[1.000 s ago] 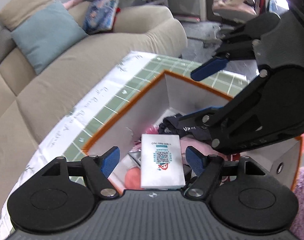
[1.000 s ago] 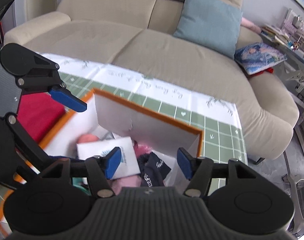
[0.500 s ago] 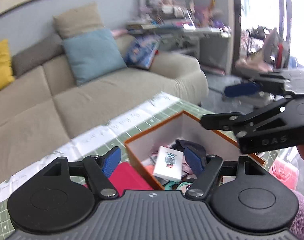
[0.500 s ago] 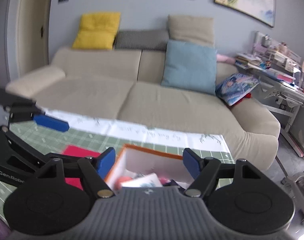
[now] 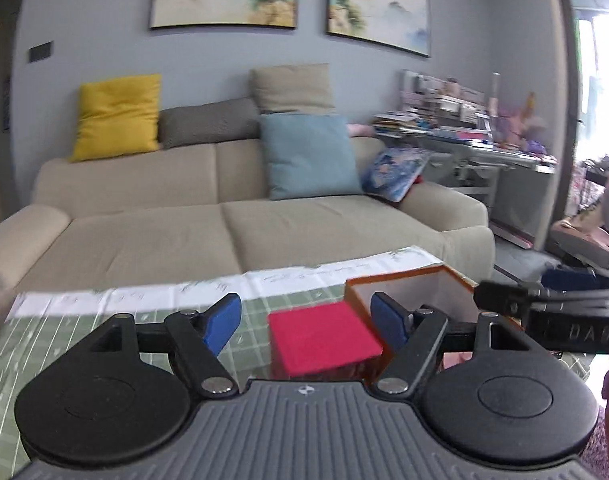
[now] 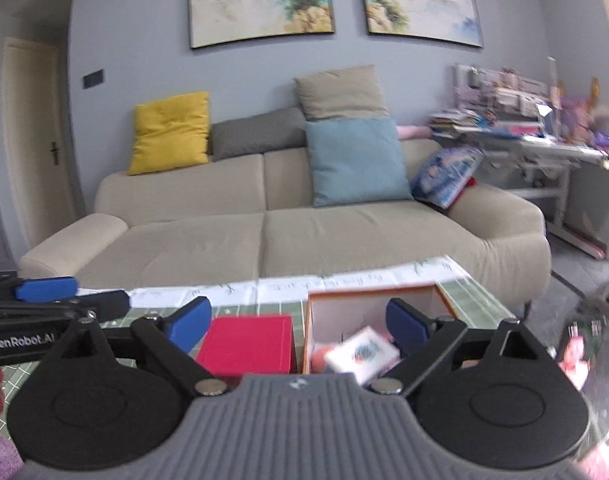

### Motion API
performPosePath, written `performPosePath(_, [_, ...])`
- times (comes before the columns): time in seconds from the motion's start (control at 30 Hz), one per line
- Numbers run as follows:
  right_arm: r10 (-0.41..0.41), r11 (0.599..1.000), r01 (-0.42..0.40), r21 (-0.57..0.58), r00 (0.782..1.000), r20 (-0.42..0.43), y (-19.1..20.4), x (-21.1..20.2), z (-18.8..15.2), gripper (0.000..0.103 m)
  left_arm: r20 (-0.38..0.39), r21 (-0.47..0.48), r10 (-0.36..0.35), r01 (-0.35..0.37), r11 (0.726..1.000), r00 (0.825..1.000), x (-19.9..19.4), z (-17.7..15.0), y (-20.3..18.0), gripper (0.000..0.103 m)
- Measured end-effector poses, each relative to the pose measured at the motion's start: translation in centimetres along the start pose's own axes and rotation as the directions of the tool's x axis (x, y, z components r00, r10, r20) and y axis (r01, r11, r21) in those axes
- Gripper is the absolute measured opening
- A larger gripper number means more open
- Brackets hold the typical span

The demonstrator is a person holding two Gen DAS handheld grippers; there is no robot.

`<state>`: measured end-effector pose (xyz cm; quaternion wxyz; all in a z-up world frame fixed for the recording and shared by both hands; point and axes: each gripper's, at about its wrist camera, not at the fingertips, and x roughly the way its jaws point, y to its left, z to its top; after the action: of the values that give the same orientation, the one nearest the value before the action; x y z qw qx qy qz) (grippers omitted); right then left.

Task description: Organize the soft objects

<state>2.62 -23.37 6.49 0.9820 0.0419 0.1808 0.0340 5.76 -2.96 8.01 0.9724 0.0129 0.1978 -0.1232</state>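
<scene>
An orange-rimmed white box (image 6: 368, 294) stands on the green checked table cloth (image 6: 264, 304); inside it lie a white tissue pack (image 6: 362, 354) and pink soft items (image 6: 318, 358). A red box (image 6: 248, 344) stands just left of it, and shows as the red box (image 5: 324, 338) against the orange-rimmed box (image 5: 408, 278) in the left wrist view. My right gripper (image 6: 300, 326) hovers over both, its jaws opening with nothing pressed between them. My left gripper (image 5: 306, 322) is open and holds nothing, above the red box. Each gripper appears at the edge of the other's view.
A beige sofa (image 6: 264, 232) runs behind the table with yellow (image 6: 170, 132), grey and blue cushions (image 6: 356, 160). A cluttered desk (image 6: 536, 136) stands at the right. A door (image 6: 32, 136) is at the far left. Purple rug (image 6: 0, 452) lies at the lower left.
Both grippers lifted out of the orange-rimmed box and levelled toward the sofa. The tissue pack stayed in the box. The right jaws widened.
</scene>
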Motion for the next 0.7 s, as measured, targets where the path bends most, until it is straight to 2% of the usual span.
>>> performPosePath(0.07, [-0.024,1.000,0.024,0.008,1.000,-0.016,0.6,-0.5,-1.7,0.099,-0.003,-0.031,0.013,-0.013,0.999,1.000,-0.2,-1.0,0.2,0.087])
performPosePath(0.13, [-0.027,1.000,0.027,0.005,0.998,-0.050,1.1,-0.7,-3.2,0.099,-0.012,-0.053,0.048,-0.049,0.997,0.999,-0.4,-2.2,0.3,0.087])
performPosePath(0.27, [-0.056,0.998,0.053,-0.044,0.996,-0.068,1.7,-1.1,-5.5,0.100,-0.050,-0.041,0.101,-0.103,0.994,0.994,-1.1,-4.4,0.5,0.089])
performPosePath(0.4, [-0.061,0.998,0.061,0.000,0.993,-0.100,1.3,-0.3,-6.7,0.100,-0.074,-0.048,0.125,-0.128,0.991,0.989,-0.7,-6.0,0.8,0.091])
performPosePath(0.53, [-0.090,0.996,0.090,-0.007,0.985,-0.150,1.2,1.2,-8.4,0.100,-0.158,-0.090,0.144,-0.160,0.983,0.977,0.1,-8.4,2.2,0.091])
performPosePath(0.6, [-0.098,0.995,0.098,-0.009,0.975,-0.200,1.4,2.0,-8.8,0.100,-0.198,-0.078,0.158,-0.176,0.981,0.967,0.3,-9.6,2.4,0.092])
performPosePath(0.7, [-0.105,0.994,0.102,-0.026,0.968,-0.229,1.6,2.6,-9.1,0.100,-0.220,-0.047,0.160,-0.175,0.984,0.962,0.2,-10.7,2.4,0.092])
